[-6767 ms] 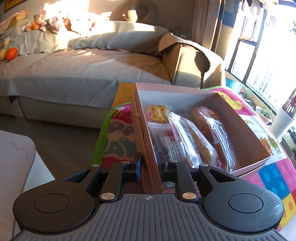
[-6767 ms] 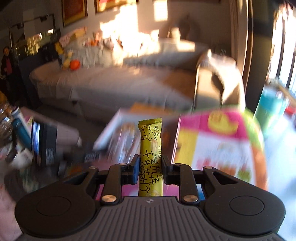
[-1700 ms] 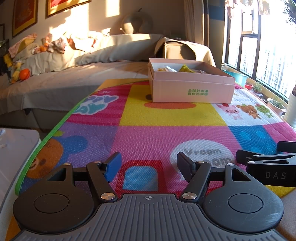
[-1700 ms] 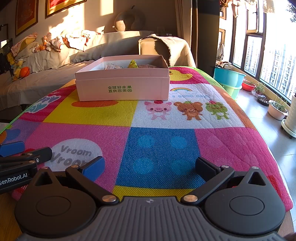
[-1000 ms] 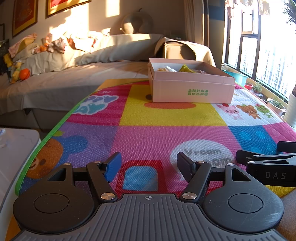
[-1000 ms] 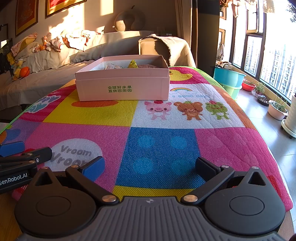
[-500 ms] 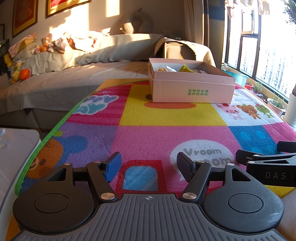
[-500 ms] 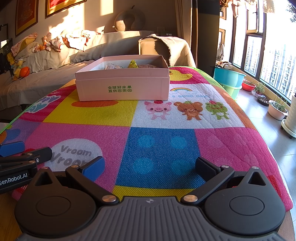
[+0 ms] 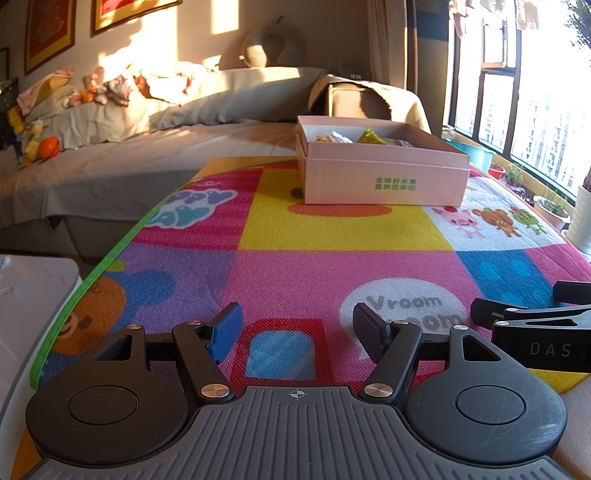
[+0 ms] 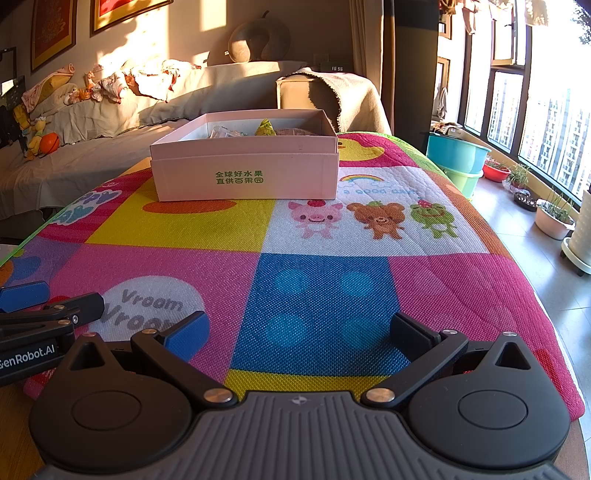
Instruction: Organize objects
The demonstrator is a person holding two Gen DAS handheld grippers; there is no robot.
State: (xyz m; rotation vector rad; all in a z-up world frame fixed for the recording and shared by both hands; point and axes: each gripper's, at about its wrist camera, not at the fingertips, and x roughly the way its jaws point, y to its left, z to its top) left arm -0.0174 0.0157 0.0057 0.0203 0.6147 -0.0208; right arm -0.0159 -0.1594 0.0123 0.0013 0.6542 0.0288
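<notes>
Snacks sit inside the pale pink cardboard box [image 10: 243,173] on our colourful quilted mat [image 10: 314,295]. Both the left gripper [image 9: 297,328] and right gripper [image 10: 299,330] rest with jaws released and empty, so we judge nothing remains to collect.

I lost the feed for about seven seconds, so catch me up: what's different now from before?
Both claws pulled back from the pink box. The right claw let go of the yellow cheese snack stick, whose tip now shows in the box, and stands open. The left claw let go of the box wall, open too. For the last seconds, nothing moved.

A home living room: a sheet-draped sofa [image 9: 155,155] with soft toys [image 9: 33,140] at upper left, framed pictures [image 10: 122,11] on the wall, potted plants [image 10: 554,218] by the right-hand windows.
</notes>
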